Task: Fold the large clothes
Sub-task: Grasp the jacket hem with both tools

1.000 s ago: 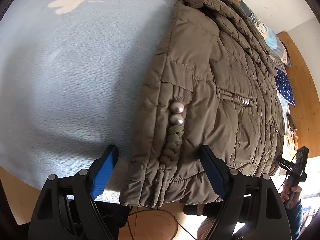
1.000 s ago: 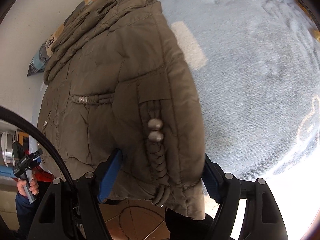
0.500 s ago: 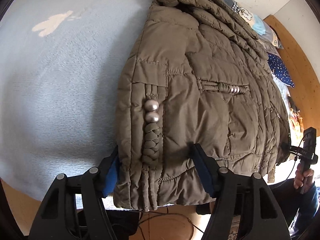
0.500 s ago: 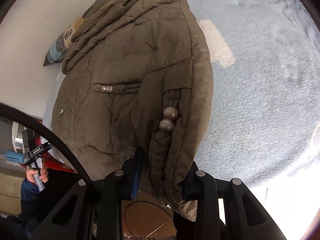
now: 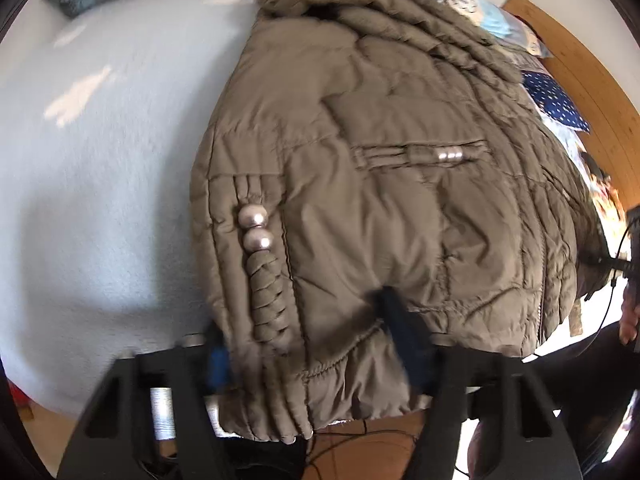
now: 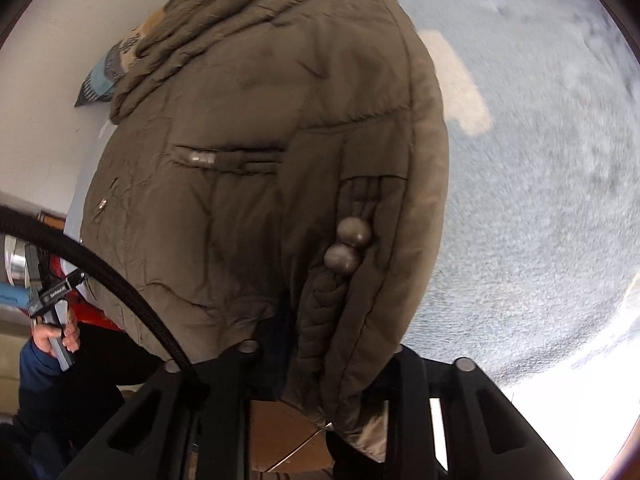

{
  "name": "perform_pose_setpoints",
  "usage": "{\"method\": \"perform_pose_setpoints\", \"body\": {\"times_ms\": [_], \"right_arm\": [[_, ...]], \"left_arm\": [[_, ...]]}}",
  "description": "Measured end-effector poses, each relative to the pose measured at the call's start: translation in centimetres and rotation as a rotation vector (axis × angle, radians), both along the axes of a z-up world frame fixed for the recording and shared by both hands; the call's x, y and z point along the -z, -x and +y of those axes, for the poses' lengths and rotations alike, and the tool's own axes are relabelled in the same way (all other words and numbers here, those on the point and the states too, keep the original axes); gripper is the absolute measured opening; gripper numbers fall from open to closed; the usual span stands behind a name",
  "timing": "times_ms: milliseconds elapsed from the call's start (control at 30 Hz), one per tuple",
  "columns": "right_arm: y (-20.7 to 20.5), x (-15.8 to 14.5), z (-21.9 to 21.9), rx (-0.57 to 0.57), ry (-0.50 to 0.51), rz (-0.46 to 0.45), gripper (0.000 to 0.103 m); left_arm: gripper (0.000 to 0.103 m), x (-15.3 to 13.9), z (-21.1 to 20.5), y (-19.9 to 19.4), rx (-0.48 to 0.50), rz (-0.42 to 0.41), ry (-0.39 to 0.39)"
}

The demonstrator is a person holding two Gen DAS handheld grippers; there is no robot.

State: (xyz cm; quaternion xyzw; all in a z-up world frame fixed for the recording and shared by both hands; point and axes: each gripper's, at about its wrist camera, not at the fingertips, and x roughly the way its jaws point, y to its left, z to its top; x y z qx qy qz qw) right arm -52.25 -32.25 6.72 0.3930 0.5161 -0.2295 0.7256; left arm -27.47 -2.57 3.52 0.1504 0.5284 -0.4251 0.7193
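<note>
An olive-brown padded jacket (image 5: 380, 168) lies on a pale blue blanket, hem toward me; it also shows in the right wrist view (image 6: 256, 168). Each sleeve is folded along the body, with two metal ball buttons (image 5: 256, 230) and a braided cord at the cuff. My left gripper (image 5: 308, 340) is shut on the left cuff and hem at the bed's near edge. My right gripper (image 6: 336, 348) is shut on the right cuff (image 6: 344, 312) and lifts it; its fingertips are buried in fabric.
The pale blue blanket (image 5: 100, 184) spreads left of the jacket and right of it in the right wrist view (image 6: 540, 184). Patterned pillows (image 5: 556, 100) lie by a wooden headboard (image 5: 592, 80). A white wall (image 6: 52, 80) stands behind. Floor and cables lie below the bed edge.
Both grippers moved forward over the jacket's cuffs and closed on them. The jacket's hem corners now bunch and rise between the jaws.
</note>
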Motion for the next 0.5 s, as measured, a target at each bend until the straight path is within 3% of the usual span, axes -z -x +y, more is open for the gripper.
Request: {"method": "perform_pose_setpoints", "body": {"times_ms": [67,167,400,500], "right_arm": [[0.0,-1.0,0.4,-0.003,0.026,-0.031,0.020],[0.8,-2.4,0.8,0.018,0.046,-0.097,0.017],[2.0,-5.4,2.7,0.034,0.063,-0.216,0.016],[2.5,-5.5,2.9,0.039,0.074,-0.210,0.016]], "left_arm": [[0.028,-0.9,0.1,0.4,0.005,-0.040,0.007],[0.019,-2.2,0.8,0.7,-0.004,-0.057,0.040],[0.017,-3.9,2.4,2.4,0.001,-0.053,0.094],[0.018,-3.0,2.3,1.2,-0.010,-0.045,0.050]]}}
